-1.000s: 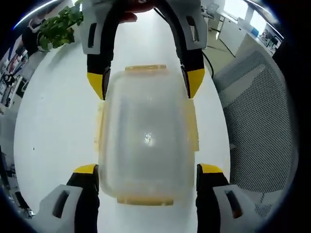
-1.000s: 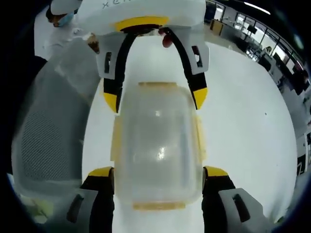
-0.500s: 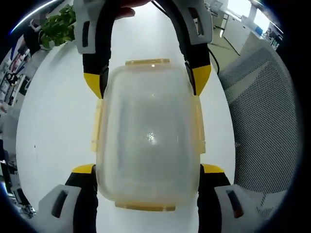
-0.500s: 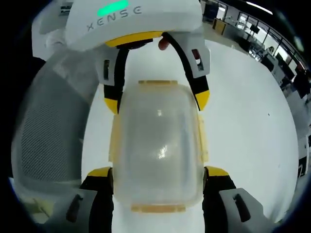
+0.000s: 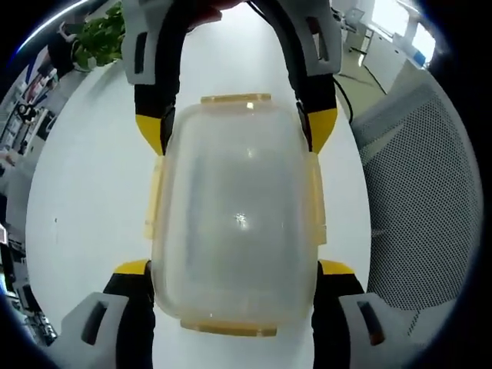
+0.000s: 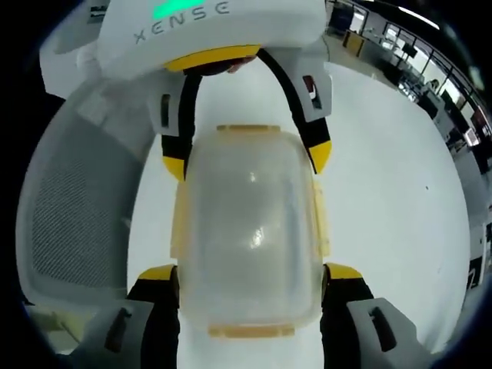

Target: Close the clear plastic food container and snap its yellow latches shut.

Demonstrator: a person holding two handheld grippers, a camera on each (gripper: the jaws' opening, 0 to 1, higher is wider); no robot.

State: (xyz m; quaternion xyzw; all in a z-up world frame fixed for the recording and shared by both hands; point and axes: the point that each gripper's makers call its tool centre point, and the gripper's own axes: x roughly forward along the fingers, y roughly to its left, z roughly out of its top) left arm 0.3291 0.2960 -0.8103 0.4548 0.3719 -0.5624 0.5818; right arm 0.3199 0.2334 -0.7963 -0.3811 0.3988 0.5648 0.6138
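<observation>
**White worktop, box held end to end between two tools**

White worktop [image 5: 84,192] carries the clear container [image 5: 234,219], lid seated. Nearest, at 6 o'clock in the left gripper view, the left tool [image 5: 231,277] stands wide, its yellow tips touching the box's near corners. At 12 o'clock the right tool [image 5: 237,127] faces it, equally spread on the far corners. The box's long axis runs tool to tool; yellow latches [image 5: 317,200] lie at 3 and 9 o'clock, so neither tool seems nearer. Beyond sit a mesh chair [image 5: 415,200] and plant [image 5: 96,38].
</observation>
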